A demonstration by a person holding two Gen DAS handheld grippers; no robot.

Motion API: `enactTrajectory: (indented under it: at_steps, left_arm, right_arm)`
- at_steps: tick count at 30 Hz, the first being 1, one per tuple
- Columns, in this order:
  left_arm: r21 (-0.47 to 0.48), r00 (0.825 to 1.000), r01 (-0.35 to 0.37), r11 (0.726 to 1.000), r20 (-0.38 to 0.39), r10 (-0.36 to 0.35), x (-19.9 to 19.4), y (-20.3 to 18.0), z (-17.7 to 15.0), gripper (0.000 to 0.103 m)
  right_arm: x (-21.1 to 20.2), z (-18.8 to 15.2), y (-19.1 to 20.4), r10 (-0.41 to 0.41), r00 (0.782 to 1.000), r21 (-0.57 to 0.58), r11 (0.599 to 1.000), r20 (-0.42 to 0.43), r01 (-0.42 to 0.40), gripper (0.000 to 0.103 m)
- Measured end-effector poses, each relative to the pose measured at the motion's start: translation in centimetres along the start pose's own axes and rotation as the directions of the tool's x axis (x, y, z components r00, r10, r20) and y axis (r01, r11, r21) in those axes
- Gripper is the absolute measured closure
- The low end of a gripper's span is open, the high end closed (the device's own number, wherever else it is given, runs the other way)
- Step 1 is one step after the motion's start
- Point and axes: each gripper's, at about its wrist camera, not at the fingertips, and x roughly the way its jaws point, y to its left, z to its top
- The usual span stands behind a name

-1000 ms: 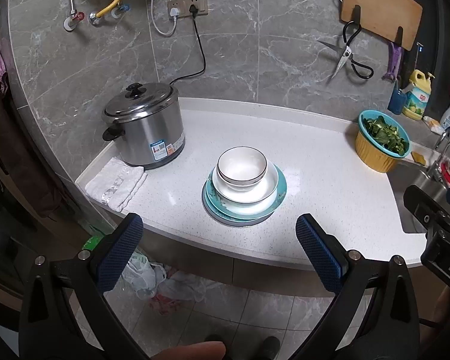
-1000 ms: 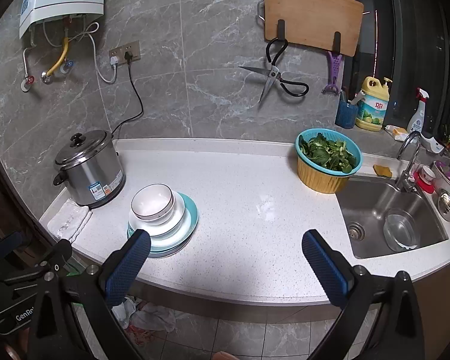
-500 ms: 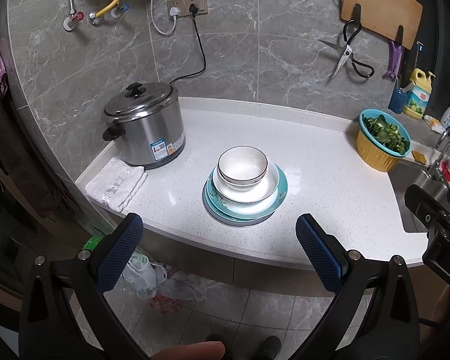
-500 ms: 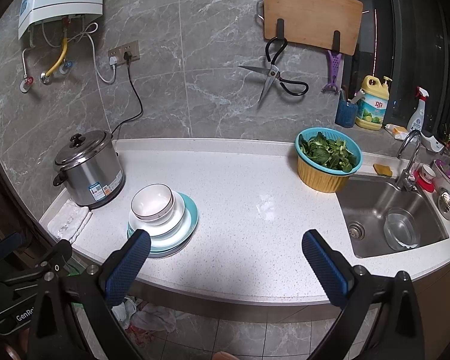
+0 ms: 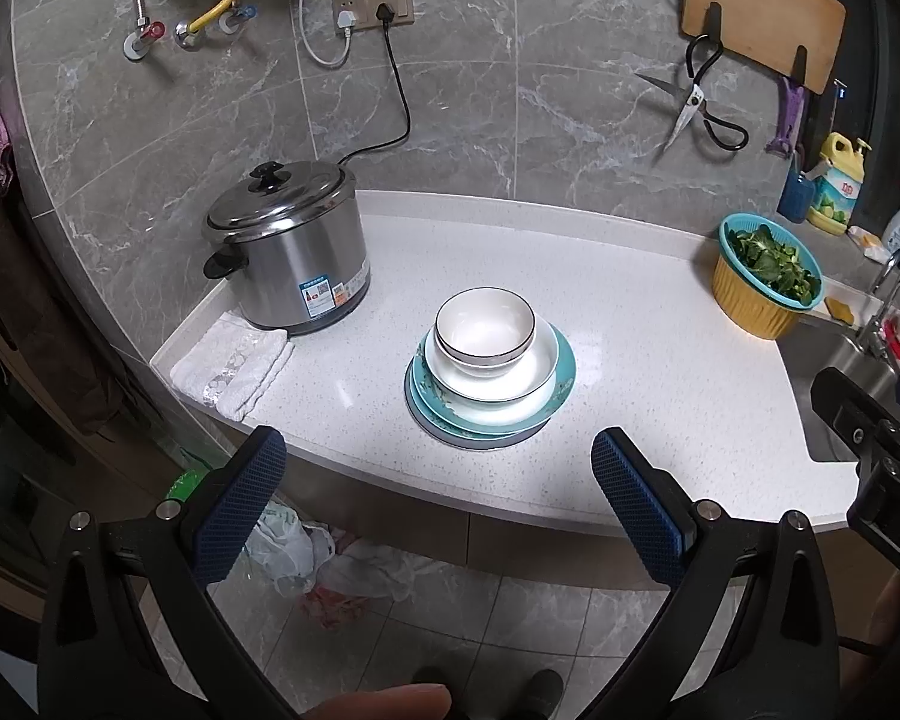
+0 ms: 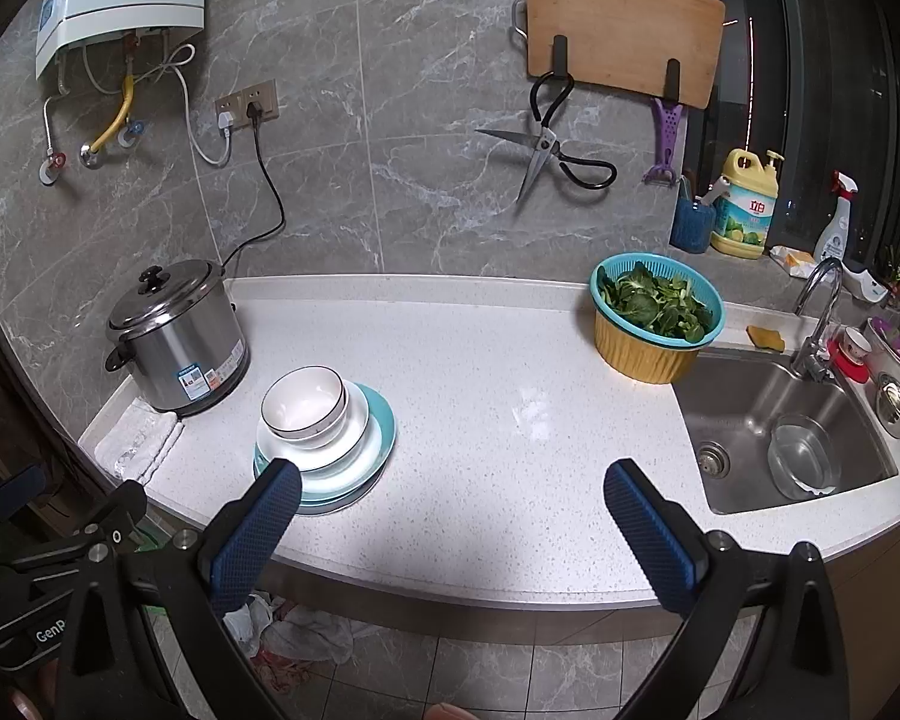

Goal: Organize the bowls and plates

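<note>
While held short of counter [image 5: 660, 360], left tool [image 5: 438, 501], right tool [image 6: 453, 525] gape wide, empty.

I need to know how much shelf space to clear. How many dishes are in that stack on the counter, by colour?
White, bowl and deep plate under it: 2
Teal plates: 2, as far as the rims show; a paler rim at the bottom may be a third
Total: at least 4
</note>
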Motion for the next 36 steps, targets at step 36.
enactTrajectory:
  at_steps: [36]
  left_arm:
    - [0.01,1.0,0.002,1.0,-0.002,-0.002,0.38,0.01,0.11,0.0]
  right_arm:
    - [0.03,0.07,-0.09,0.001,1.0,0.001,1.0,-0.001,-0.001,0.0]
